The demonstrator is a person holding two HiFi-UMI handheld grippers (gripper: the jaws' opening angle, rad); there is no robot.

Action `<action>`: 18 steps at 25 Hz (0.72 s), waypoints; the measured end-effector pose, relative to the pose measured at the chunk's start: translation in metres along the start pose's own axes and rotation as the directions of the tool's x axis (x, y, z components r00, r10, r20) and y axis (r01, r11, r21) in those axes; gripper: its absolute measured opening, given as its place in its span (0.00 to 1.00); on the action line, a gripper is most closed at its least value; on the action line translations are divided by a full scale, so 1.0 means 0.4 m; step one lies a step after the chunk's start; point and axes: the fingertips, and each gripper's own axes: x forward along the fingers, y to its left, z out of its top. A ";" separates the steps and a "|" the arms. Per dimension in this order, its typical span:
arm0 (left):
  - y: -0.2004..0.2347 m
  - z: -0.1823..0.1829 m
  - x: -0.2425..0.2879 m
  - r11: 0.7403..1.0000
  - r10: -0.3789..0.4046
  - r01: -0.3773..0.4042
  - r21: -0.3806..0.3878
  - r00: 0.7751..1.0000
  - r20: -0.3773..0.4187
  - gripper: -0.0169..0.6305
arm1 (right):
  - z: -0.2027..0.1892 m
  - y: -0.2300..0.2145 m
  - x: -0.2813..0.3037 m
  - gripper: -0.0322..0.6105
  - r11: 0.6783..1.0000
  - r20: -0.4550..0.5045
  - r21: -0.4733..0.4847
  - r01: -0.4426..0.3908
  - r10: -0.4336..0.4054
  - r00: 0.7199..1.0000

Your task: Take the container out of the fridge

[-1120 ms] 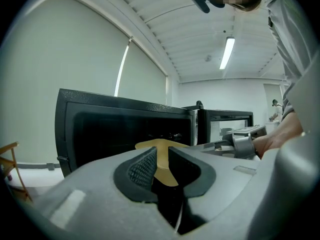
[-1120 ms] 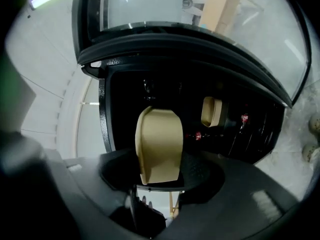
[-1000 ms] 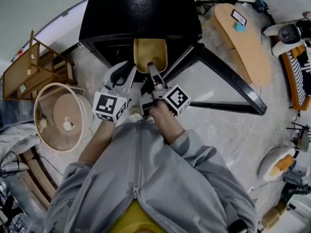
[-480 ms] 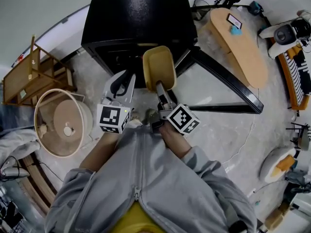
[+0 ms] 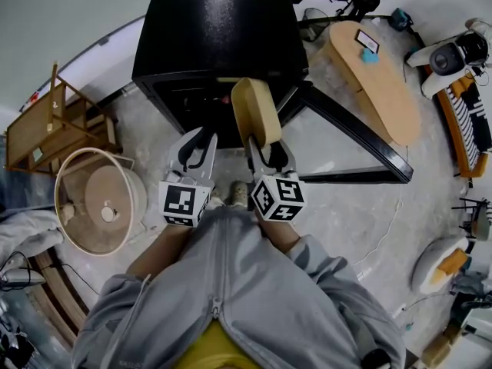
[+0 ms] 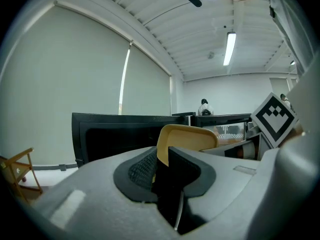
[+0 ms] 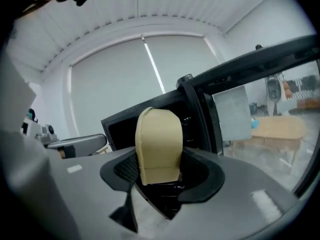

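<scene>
The yellow container (image 5: 255, 112) is outside the black fridge (image 5: 215, 29), standing on its edge in front of the open compartment. My right gripper (image 5: 265, 151) is shut on its near end. In the right gripper view the container (image 7: 159, 146) rises upright between the pads of that gripper (image 7: 157, 176). My left gripper (image 5: 196, 143) hovers just left of it, jaws a little apart with nothing between them. In the left gripper view its narrow gap (image 6: 167, 171) shows empty, with the container (image 6: 187, 136) beyond and to the right.
The fridge door (image 5: 361, 141) stands swung open to the right. A round beige drum (image 5: 100, 198) and a wooden rack (image 5: 46, 121) sit at the left. An oval wooden table (image 5: 380, 75) stands at the right. The person's grey jacket fills the lower part of the head view.
The right gripper has rolled, turning the container from lying flat at the fridge mouth to standing on edge. Both grippers have drawn back from the fridge and risen a little.
</scene>
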 end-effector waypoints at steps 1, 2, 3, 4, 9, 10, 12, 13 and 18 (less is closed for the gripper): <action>-0.001 -0.002 -0.004 1.000 0.002 -0.002 0.006 1.000 -0.004 0.14 | 0.001 0.002 0.000 0.38 0.999 0.000 -0.036 0.001 -0.001 1.000; -0.001 -0.005 -0.007 1.000 0.005 -0.004 0.013 1.000 -0.008 0.14 | 0.003 0.005 0.000 0.38 0.998 0.001 -0.070 0.001 -0.001 1.000; -0.001 -0.009 -0.009 1.000 0.006 -0.006 0.018 1.000 -0.013 0.14 | 0.004 0.008 0.000 0.38 0.995 0.002 -0.100 0.000 0.000 1.000; -0.001 -0.015 -0.011 1.000 0.006 -0.006 0.020 1.000 -0.018 0.14 | 0.005 0.010 0.001 0.38 0.992 0.002 -0.124 0.000 0.000 1.000; 0.005 -0.028 -0.010 1.000 0.017 -0.016 0.015 0.999 -0.028 0.03 | 0.005 0.009 0.015 0.38 0.987 -0.006 -0.160 -0.001 0.000 1.000; 0.006 -0.028 -0.009 1.000 0.018 -0.017 0.017 0.999 -0.028 0.03 | 0.004 0.010 0.017 0.38 0.987 -0.008 -0.163 -0.003 0.002 1.000; 0.008 -0.030 -0.007 1.000 0.016 -0.015 0.018 0.999 -0.032 0.03 | 0.004 0.016 0.021 0.38 0.985 -0.010 -0.172 -0.009 0.008 1.000; 0.009 -0.033 -0.006 1.000 0.015 -0.014 0.017 0.999 -0.036 0.03 | 0.004 0.020 0.023 0.38 0.984 -0.010 -0.175 -0.013 0.012 1.000; 0.012 -0.048 0.001 1.000 0.014 -0.013 0.016 0.998 -0.061 0.03 | -0.004 0.031 0.034 0.38 0.980 -0.026 -0.196 -0.027 0.023 0.999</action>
